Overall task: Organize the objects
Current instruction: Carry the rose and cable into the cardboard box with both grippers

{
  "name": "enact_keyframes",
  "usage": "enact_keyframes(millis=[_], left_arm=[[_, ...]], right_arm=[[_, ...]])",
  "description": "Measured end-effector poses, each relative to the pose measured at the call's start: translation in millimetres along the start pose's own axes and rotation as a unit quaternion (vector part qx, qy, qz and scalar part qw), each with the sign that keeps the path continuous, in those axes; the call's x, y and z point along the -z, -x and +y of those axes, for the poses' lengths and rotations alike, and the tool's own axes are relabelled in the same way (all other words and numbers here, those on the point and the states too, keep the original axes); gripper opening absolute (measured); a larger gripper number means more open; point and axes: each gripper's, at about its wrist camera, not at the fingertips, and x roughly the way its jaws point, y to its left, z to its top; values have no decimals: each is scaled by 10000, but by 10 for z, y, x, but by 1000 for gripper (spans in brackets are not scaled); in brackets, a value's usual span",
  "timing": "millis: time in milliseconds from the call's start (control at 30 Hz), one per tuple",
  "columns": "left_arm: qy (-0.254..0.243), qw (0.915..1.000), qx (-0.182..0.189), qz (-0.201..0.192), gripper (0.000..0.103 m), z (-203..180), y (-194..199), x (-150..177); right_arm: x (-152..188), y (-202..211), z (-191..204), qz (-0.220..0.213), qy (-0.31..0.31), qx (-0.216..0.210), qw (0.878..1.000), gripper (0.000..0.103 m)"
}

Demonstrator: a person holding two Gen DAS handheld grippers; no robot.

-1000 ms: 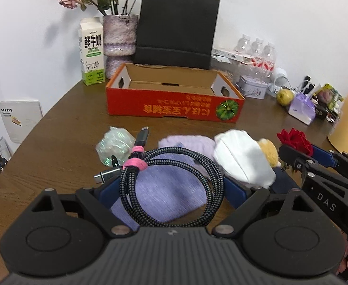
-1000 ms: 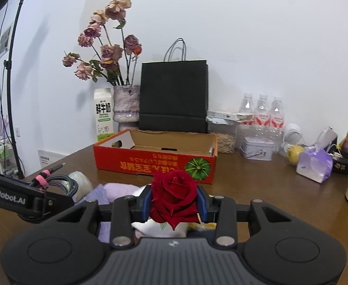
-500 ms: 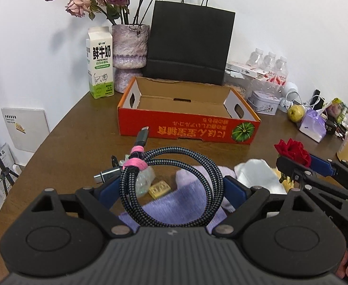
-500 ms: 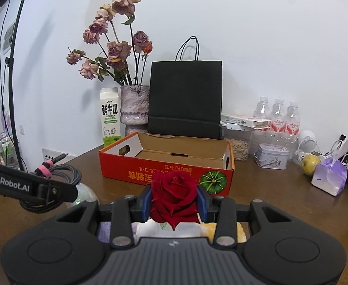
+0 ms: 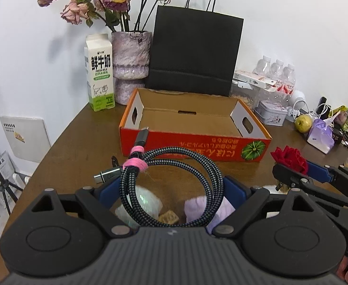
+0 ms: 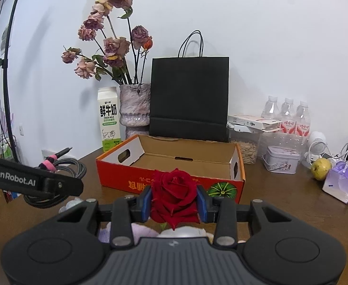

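My left gripper is shut on a coiled braided cable bound with a pink tie, held above the table in front of the open red cardboard box. My right gripper is shut on a red rose, also lifted, just short of the box. In the left wrist view the rose and right gripper show at the right. Below my left fingers lie a purple cloth, a crumpled clear wrapper and a small tan cube.
Behind the box stand a black paper bag, a vase of dried roses and a milk carton. Water bottles, a tin, a pear and a purple pouch crowd the back right. The table edge curves at left.
Both grippers have moved forward and slightly up toward the red box with cable and rose still held. The cloths and wrapper on the table have slid down under the left gripper.
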Motion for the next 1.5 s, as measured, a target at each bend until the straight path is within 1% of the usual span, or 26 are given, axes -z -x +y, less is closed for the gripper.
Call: enact_keyframes(millis=[400,700,1000,1333,1500], left_arm=[[-36,10000,32,-65,91,-35,-219,-225],[108,9999,-77,-67,91,27,-522,-453],[92,9998,-121,-125,91,37,-796,-740],[90,9998,-164,-56,91,43,-1175,-1075],[139,9997,-172,51,91,44,-1427,-1213]], right_arm=[[-200,-347,-40,103,-35,-30,9999,37],[-366,-686,-78,208,-23,27,9998,37],[-539,-1058,-87,345,17,32,9994,37],[-805,-1613,-203,685,5,83,9976,37],[-889,-1924,-298,920,-67,114,9957,37]])
